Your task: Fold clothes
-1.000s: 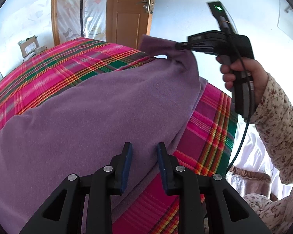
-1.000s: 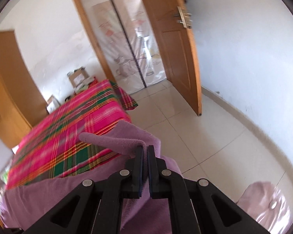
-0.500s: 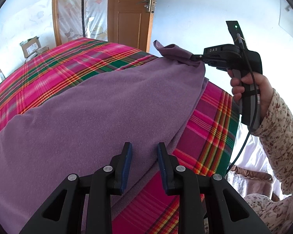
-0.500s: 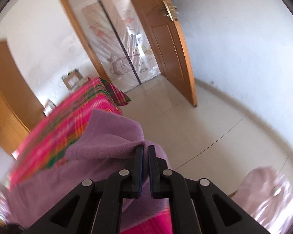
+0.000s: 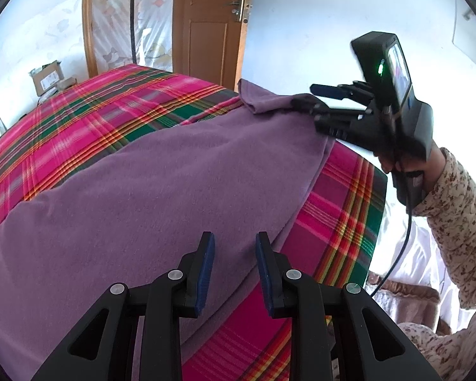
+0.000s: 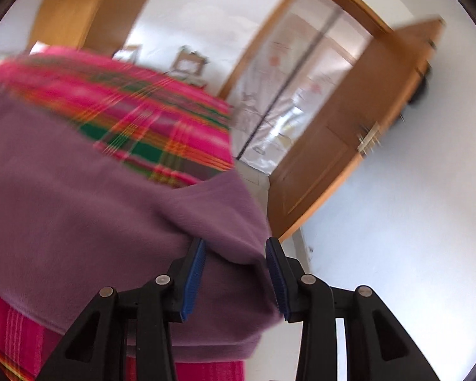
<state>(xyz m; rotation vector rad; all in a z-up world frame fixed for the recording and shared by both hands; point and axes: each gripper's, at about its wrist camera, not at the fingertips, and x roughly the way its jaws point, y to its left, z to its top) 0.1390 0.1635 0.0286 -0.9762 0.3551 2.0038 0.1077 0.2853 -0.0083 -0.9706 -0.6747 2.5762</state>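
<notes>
purple cloth (image 5: 149,197) | R tool (image 6: 234,276) just opening, corner between | L view: sleeve (image 5: 453,209)

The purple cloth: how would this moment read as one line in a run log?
task: fold clothes | purple cloth: on plaid bed | right gripper: jaws just opened, cloth corner between | left gripper: open over cloth

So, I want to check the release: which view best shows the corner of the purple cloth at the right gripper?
The left wrist view: sharp, purple cloth's corner by the right gripper. The right wrist view is blurred, showing the corner between just-opened jaws.
</notes>
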